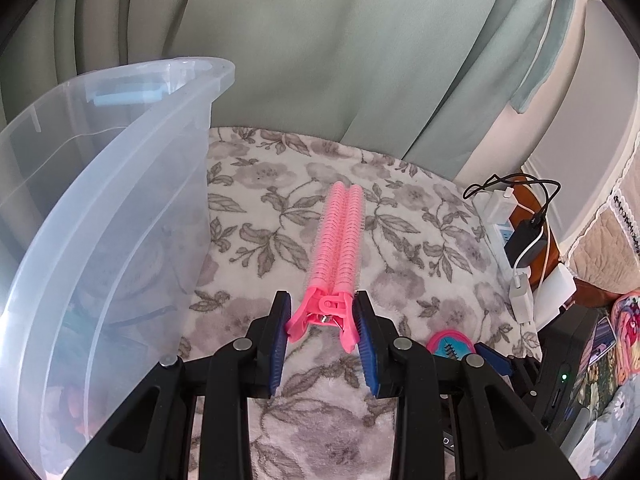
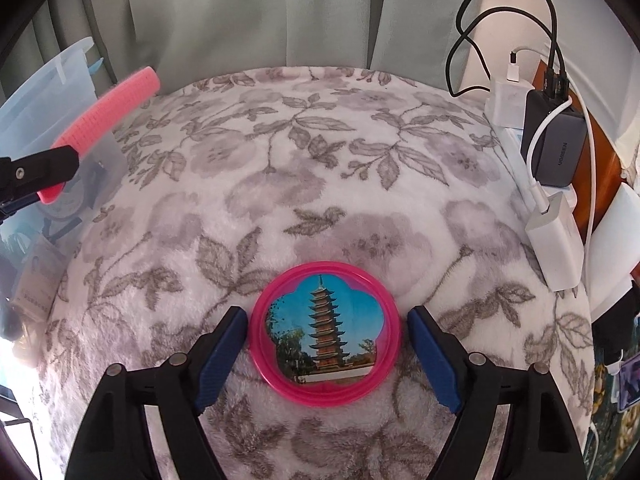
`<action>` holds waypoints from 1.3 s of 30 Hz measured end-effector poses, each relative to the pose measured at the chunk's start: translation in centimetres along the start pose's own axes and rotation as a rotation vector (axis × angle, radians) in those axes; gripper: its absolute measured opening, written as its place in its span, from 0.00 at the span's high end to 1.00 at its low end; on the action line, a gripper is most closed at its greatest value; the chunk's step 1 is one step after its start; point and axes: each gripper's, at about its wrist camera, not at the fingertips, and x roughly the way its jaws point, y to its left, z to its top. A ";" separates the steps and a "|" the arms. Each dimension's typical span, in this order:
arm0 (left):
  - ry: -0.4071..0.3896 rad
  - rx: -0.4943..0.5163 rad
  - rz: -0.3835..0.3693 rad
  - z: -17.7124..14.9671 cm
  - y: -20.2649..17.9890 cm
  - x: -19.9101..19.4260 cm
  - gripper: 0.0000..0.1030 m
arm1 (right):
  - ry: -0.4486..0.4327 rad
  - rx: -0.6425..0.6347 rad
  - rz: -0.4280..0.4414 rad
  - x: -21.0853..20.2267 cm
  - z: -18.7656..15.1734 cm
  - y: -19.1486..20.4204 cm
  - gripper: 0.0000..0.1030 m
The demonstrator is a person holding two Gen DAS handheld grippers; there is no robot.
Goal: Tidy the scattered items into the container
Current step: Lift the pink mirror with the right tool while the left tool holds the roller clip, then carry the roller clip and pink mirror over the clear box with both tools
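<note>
The clear plastic bin (image 1: 108, 208) is the biggest thing here, standing at the left edge of a surface covered by a flower-patterned blanket (image 2: 320, 168), in front of pale green curtains (image 1: 320, 60). Through its cloudy wall a few things show inside: something round and pale, some dark shapes, something reddish near the bottom. What they are I cannot tell.

Along the blanket's right edge runs a power strip (image 2: 520, 160) loaded with chargers (image 2: 556, 152) and cables, well apart from the bin.

The left gripper (image 1: 322, 320) has its jaws closed on the hinged end of a long pink hair clip (image 1: 340, 236). Gripping it by that short, stiff end leaves the long ribbed arms pointing forward and free. In the right wrist view the clip hangs clear of the blanket, slanting up just beside the bin, so it looks to be held aloft near the rim; whether it is over the opening I cannot say.

The right gripper (image 2: 328, 344) is low over the blanket with its jaws open, one on each side of a round pink mirror (image 2: 326, 336) that lies flat, pagoda picture up. The jaws are close to the rim but not touching it, a stance suited to pinching the disc across its width.
</note>
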 end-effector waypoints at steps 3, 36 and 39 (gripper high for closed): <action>-0.001 0.001 -0.001 0.0 -0.1 -0.1 0.68 | -0.004 0.028 0.006 -0.2 0.0 -0.5 0.27; -0.153 0.013 -0.067 0.9 -1.2 -8.5 0.68 | -0.192 0.107 0.087 -10.8 1.5 0.1 0.27; -0.194 0.015 -0.071 1.0 -1.2 -11.0 0.68 | -0.238 0.091 0.090 -13.3 1.8 1.0 0.27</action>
